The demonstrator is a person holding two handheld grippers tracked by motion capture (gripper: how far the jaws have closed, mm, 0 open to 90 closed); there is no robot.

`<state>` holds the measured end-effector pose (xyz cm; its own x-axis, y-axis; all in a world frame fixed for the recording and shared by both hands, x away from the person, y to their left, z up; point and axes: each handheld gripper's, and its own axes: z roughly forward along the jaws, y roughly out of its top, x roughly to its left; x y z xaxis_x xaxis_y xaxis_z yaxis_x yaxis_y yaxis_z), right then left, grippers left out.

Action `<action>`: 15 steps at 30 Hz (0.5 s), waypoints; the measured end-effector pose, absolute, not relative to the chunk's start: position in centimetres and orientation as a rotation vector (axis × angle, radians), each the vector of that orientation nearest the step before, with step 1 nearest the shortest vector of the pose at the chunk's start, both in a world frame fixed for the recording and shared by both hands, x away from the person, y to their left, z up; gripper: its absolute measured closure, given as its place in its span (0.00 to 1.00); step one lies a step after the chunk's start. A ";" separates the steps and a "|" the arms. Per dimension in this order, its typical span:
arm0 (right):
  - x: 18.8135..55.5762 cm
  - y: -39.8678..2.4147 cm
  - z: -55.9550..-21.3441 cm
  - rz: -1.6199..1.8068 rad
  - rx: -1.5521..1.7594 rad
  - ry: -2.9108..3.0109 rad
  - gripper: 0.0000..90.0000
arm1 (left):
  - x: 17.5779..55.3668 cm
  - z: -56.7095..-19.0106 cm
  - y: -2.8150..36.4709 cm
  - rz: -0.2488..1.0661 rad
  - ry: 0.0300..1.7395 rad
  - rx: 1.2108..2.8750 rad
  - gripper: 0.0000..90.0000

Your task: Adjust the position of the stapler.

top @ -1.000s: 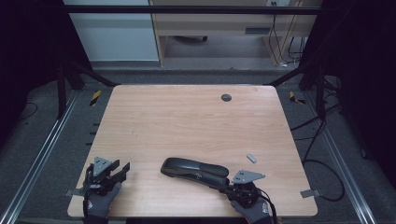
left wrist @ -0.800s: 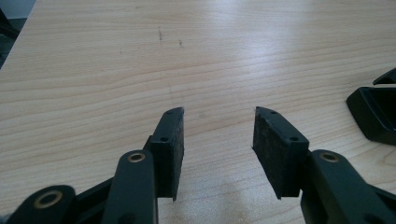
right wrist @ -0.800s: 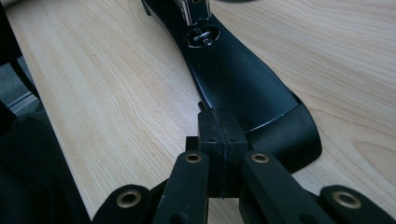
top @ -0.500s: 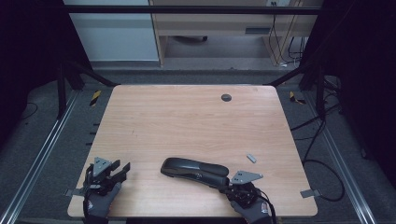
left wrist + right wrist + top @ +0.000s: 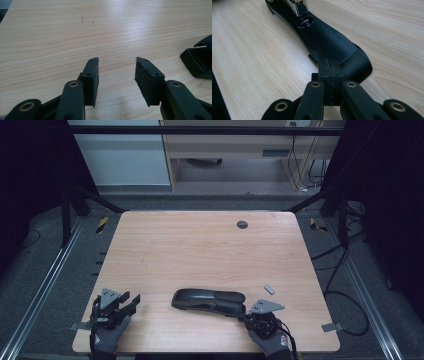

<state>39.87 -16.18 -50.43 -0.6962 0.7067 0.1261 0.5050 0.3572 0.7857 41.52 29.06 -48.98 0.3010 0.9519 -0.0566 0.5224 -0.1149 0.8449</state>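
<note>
Both grippers sit at the near edge of the table. Left gripper (image 5: 131, 303) is at the near left corner in a gloved hand (image 5: 107, 337), its jaws standing apart at a middling width with bare wood between the pads (image 5: 91, 80), nothing held. Right gripper (image 5: 243, 315) is at the near right, also in a gloved hand (image 5: 270, 342); its jaws are pressed fully together, pad to pad, with nothing between them. In the right gripper view the closed tips (image 5: 330, 75) sit right at the near rounded end of the stapler, touching or just short of it, cannot tell which.

Table (image 5: 200, 250) is light wood grain, rounded corners, with a metal rail along each side. Black stapler (image 5: 209, 301) lies flat on its base in the near middle of the table, long axis left to right, between the two grippers, much closer to the right one. In the right gripper view its shiny metal head (image 5: 297, 6) is at the far end. Its left end shows at the right edge of the left gripper view (image 5: 198, 60), well apart from those jaws.

Small dark round grommet (image 5: 242, 224) is near the far edge, right of centre. Small grey piece (image 5: 269, 289) lies just right of the stapler, near the right edge.
</note>
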 end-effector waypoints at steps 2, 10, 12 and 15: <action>40.0 -16.2 -50.4 1.254 1.083 2.377 1.00 | 41.5 -49.0 29.0 0.671 1.329 1.765 0.60; 40.5 -16.3 -50.4 1.248 1.103 2.344 1.00 | 41.5 -49.0 28.9 0.668 1.324 1.767 0.61; 40.7 -16.3 -50.4 1.243 1.111 2.336 1.00 | 41.5 -49.0 28.9 0.670 1.321 1.771 0.61; 40.8 -16.3 -50.4 1.243 1.117 2.329 1.00 | 41.5 -48.9 28.9 0.670 1.320 1.772 0.61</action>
<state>40.79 -16.31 -50.39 -0.6646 0.7389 0.1108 0.5033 0.3332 0.7973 41.48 28.91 -48.94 0.3124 0.9486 -0.0503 0.5189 -0.1260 0.8455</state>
